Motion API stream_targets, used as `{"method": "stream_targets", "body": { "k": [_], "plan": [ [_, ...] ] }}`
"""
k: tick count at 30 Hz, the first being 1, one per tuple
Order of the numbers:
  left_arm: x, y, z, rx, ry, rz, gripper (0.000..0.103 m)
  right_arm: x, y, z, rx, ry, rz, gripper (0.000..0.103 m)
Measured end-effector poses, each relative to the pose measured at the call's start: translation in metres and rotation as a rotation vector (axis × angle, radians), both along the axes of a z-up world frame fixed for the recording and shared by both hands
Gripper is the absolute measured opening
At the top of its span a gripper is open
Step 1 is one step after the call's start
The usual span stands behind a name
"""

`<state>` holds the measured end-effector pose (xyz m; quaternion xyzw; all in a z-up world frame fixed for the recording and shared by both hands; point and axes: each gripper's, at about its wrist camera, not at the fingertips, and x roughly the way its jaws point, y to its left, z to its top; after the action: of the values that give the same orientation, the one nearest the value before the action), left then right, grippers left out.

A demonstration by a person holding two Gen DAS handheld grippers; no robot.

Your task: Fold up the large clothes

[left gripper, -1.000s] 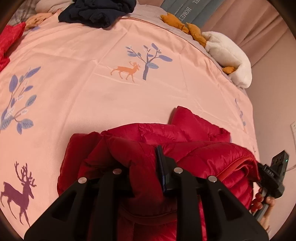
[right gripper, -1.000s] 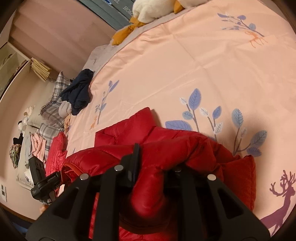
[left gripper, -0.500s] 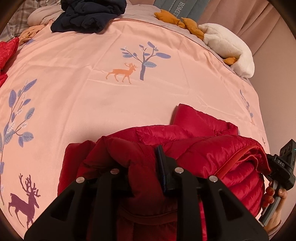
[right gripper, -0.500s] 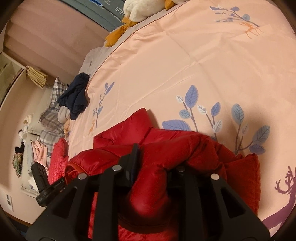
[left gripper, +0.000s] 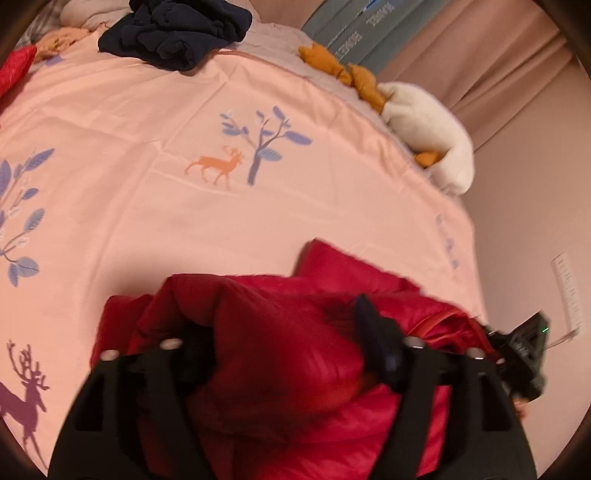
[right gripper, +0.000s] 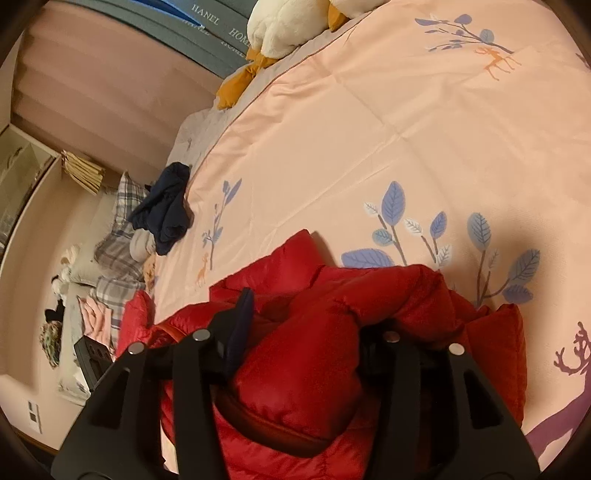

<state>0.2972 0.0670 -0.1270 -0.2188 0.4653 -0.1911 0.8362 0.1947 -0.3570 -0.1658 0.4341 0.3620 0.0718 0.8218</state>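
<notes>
On bed (left gripper: 258,221): one red jacket (left gripper: 288,354) (two grippers clamped).

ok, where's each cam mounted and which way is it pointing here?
Left wrist: sits on the left tongs, looks along them across the pink duvet toward the navy clothes pile and white plush; its own fingers pinch the red puffer jacket; the right tongs show at the right edge.
Right wrist: sits on the right tongs, looks across the bed toward the headboard and wall shelf; its fingers also clamp the jacket.
Shared: jacket, duvet, navy pile, plush.
</notes>
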Motion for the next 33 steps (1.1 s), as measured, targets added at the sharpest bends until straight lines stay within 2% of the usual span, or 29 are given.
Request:
{"method": "stream_targets", "body": {
  "k": [2, 9, 11, 12, 15, 17, 19, 22, 24, 28, 33],
  "plan": [
    [0.0, -0.001, 0.006, -0.009, -0.014, 0.006, 0.085, -0.001, -0.003, 0.001, 0.029, -0.014, -0.013, 0.059],
    [0.004, 0.009, 0.021, -0.09, -0.049, 0.053, 0.095, -0.007, -0.016, 0.005, 0.126, -0.067, -0.072, 0.074],
    [0.003, 0.015, 0.027, -0.068, -0.075, 0.089, 0.102, -0.012, -0.023, 0.01, 0.125, -0.088, -0.109, 0.08],
    [0.003, 0.018, 0.029, -0.056, -0.089, 0.107, 0.102, -0.014, -0.026, 0.013, 0.113, -0.096, -0.127, 0.081],
    [0.003, 0.023, 0.032, -0.019, -0.095, 0.1, 0.102, -0.023, -0.035, 0.024, 0.038, -0.108, -0.182, 0.084],
    [-0.001, 0.019, 0.034, 0.038, -0.112, 0.072, 0.102, -0.028, -0.034, 0.032, -0.016, -0.114, -0.17, 0.084],
    [-0.007, 0.011, 0.034, 0.109, -0.126, 0.033, 0.102, -0.03, -0.026, 0.039, -0.112, -0.11, -0.14, 0.084],
    [-0.019, -0.009, 0.029, 0.22, -0.151, -0.031, 0.102, -0.032, 0.007, 0.05, -0.333, -0.083, -0.043, 0.084],
    [-0.025, -0.022, 0.023, 0.292, -0.16, -0.06, 0.102, -0.034, 0.029, 0.051, -0.442, -0.078, 0.007, 0.084],
    [-0.032, -0.041, 0.003, 0.388, -0.139, -0.088, 0.102, -0.029, 0.066, 0.037, -0.61, -0.049, 0.091, 0.083],
    [-0.032, -0.051, -0.017, 0.474, -0.123, -0.098, 0.102, -0.016, 0.075, 0.005, -0.676, 0.042, 0.103, 0.083]
  ]
}}
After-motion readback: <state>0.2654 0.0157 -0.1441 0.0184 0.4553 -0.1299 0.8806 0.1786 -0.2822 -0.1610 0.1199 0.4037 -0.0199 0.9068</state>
